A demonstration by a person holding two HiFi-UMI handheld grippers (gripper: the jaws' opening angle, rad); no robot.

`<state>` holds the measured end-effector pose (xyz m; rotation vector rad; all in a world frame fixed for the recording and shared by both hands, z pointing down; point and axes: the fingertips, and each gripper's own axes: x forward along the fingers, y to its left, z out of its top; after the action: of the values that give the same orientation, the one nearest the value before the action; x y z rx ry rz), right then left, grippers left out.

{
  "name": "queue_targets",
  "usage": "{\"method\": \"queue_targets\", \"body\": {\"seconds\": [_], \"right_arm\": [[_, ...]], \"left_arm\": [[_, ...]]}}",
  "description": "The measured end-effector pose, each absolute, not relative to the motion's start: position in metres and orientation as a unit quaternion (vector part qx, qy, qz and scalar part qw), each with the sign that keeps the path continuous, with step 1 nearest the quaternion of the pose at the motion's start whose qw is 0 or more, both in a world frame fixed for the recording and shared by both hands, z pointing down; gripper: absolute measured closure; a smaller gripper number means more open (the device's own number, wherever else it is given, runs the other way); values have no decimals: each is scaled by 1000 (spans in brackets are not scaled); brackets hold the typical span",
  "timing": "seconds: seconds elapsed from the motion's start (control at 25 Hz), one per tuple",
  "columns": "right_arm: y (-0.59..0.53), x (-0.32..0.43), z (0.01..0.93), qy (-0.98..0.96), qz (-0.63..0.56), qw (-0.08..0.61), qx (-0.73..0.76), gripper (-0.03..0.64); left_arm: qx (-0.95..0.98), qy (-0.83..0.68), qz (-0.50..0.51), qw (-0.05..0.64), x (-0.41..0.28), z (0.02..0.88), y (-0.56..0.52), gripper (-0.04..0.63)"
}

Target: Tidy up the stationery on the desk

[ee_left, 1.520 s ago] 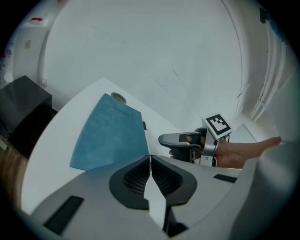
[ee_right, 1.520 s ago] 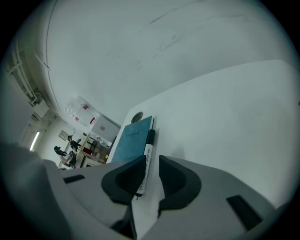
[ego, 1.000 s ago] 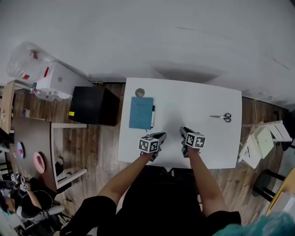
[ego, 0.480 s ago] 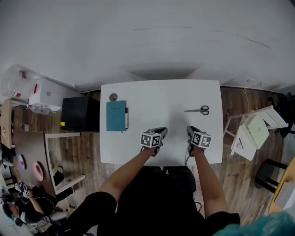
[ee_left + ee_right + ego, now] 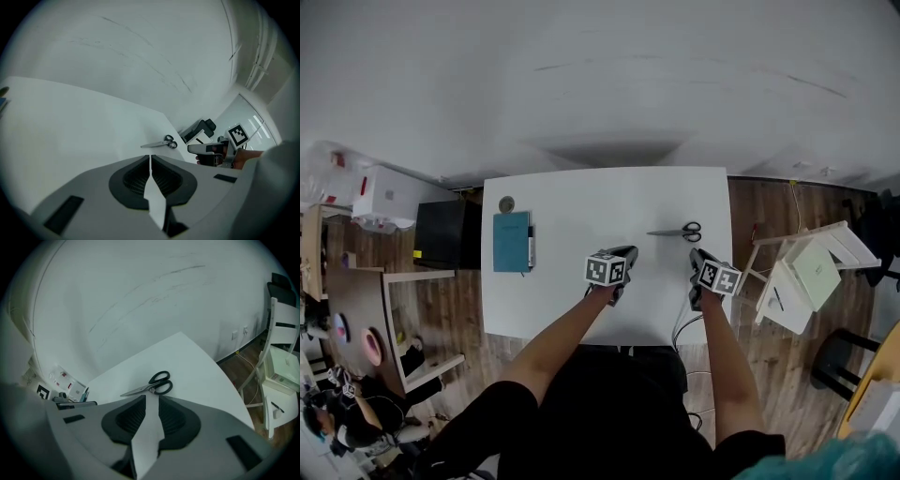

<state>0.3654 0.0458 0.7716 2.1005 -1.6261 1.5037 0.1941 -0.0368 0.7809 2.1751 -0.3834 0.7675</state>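
Observation:
Black-handled scissors [image 5: 675, 232] lie closed on the white desk [image 5: 581, 202], towards its right side, blades pointing left. At the desk's left lie a teal notebook [image 5: 511, 241], a pen [image 5: 530, 246] along its right edge and a small round thing [image 5: 506, 203] above it. My left gripper [image 5: 625, 254] hovers over the desk's front middle, shut with nothing in it [image 5: 150, 157]. My right gripper [image 5: 696, 256] hangs just in front of the scissors [image 5: 151, 385], open and empty [image 5: 152, 400]. The left gripper view shows the scissors [image 5: 161, 143] ahead to the right.
A black box [image 5: 441, 246] and a white box [image 5: 389, 197] stand on the wooden floor left of the desk. White chairs [image 5: 802, 277] crowd its right side. A brown side table [image 5: 356, 300] is at far left. A cable [image 5: 682, 323] hangs off the desk's front edge.
Both grippers have slid right along the desk's front, away from the notebook; the right one now sits just in front of the scissors. Neither jaw gap changed.

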Motion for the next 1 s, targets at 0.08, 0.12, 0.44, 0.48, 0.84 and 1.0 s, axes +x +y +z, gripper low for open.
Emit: {"method": "queue_targets", "body": {"seconds": [0.08, 0.12, 0.44, 0.48, 0.84, 1.0], "right_arm": [[44, 377, 777, -528, 496, 44, 688, 532], [42, 382, 779, -527, 498, 45, 687, 532], [17, 401, 797, -537, 501, 73, 674, 532], [13, 402, 798, -540, 499, 79, 673, 532], [-3, 407, 804, -565, 479, 118, 661, 532], [-2, 405, 802, -570, 473, 121, 661, 532]], "left_arm": [[854, -154, 308, 390, 205, 785, -40, 574], [853, -154, 311, 390, 210, 788, -41, 574], [843, -151, 332, 397, 239, 809, -51, 574], [842, -152, 334, 395, 241, 812, -52, 574], [838, -154, 349, 389, 254, 822, -56, 574], [835, -140, 367, 385, 251, 817, -43, 574]]}}
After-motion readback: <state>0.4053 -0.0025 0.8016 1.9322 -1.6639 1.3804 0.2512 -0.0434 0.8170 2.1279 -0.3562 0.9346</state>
